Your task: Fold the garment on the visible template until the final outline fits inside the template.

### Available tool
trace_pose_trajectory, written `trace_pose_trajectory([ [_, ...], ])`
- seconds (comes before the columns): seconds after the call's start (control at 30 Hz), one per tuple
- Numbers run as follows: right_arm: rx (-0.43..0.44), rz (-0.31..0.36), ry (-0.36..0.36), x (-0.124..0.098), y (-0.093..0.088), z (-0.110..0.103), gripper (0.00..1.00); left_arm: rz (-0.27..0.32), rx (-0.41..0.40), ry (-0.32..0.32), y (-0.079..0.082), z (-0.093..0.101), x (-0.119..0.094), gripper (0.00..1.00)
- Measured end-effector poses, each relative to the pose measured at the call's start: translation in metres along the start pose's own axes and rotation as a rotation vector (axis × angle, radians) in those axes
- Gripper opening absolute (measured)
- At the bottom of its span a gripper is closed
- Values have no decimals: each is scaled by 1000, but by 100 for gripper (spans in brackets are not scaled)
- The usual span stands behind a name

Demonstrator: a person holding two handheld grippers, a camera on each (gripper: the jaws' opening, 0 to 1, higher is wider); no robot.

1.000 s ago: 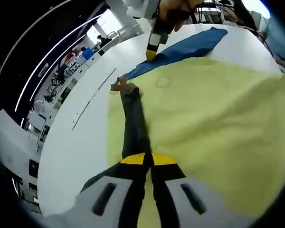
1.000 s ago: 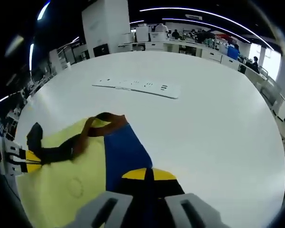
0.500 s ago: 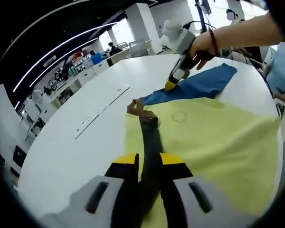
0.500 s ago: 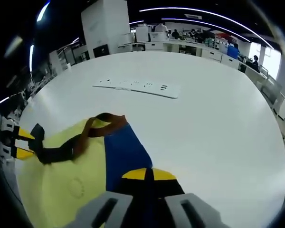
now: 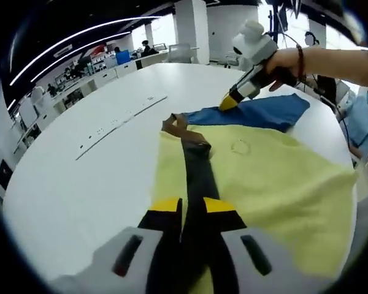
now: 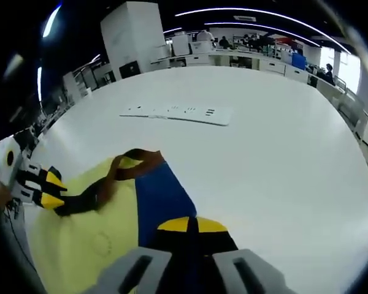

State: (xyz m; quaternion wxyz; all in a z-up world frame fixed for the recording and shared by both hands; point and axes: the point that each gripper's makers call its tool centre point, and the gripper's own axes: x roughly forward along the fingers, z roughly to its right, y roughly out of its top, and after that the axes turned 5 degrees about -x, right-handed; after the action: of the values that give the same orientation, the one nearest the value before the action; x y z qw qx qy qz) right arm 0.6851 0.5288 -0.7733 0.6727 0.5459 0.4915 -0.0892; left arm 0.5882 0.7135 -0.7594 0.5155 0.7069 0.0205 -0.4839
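A yellow garment [image 5: 276,177] lies on the white table [image 5: 80,184], with a blue part [image 5: 264,113] at its far edge and a dark neck band [image 5: 196,165] ending in a brown loop [image 5: 175,125]. My left gripper [image 5: 193,205] is shut on the dark band. A hand [image 5: 282,61] holds my right gripper [image 5: 228,104], whose tip sits on the blue part. In the right gripper view my right gripper [image 6: 189,225] is shut on the blue part [image 6: 162,196]. Beside it spread the yellow cloth [image 6: 80,239] and the dark band [image 6: 86,199], which the left gripper [image 6: 46,187] holds at the left.
A white power strip [image 6: 178,112] lies flat on the table beyond the garment, also seen as a power strip [image 5: 119,119] left of the collar. Desks and people stand far off around the room. A person in blue [image 5: 362,122] is at the table's right edge.
My left gripper has drawn the dark band along, and its view has swung so more of the table shows. My right gripper has stayed shut on the blue part.
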Motion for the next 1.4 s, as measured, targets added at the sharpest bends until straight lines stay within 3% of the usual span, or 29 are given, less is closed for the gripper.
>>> trace_pose_trajectory([
  [0.33,-46,-13,-10,1,1,0,0,-40,-19,-10,-8,0,5,5],
  [0.6,-144,-29,-30,1,0,-1,0,-47,-6,13,-9,-5,3,0],
  [1.03,-150,-31,-43,-1,-1,0,0,1,21,26,-1,-8,-4,0],
  [1.23,-152,-31,-54,-2,-1,0,0,57,40,108,13,-29,-21,0],
  [1.4,-150,-21,-67,-2,-1,2,0,78,83,257,20,-65,-41,0],
])
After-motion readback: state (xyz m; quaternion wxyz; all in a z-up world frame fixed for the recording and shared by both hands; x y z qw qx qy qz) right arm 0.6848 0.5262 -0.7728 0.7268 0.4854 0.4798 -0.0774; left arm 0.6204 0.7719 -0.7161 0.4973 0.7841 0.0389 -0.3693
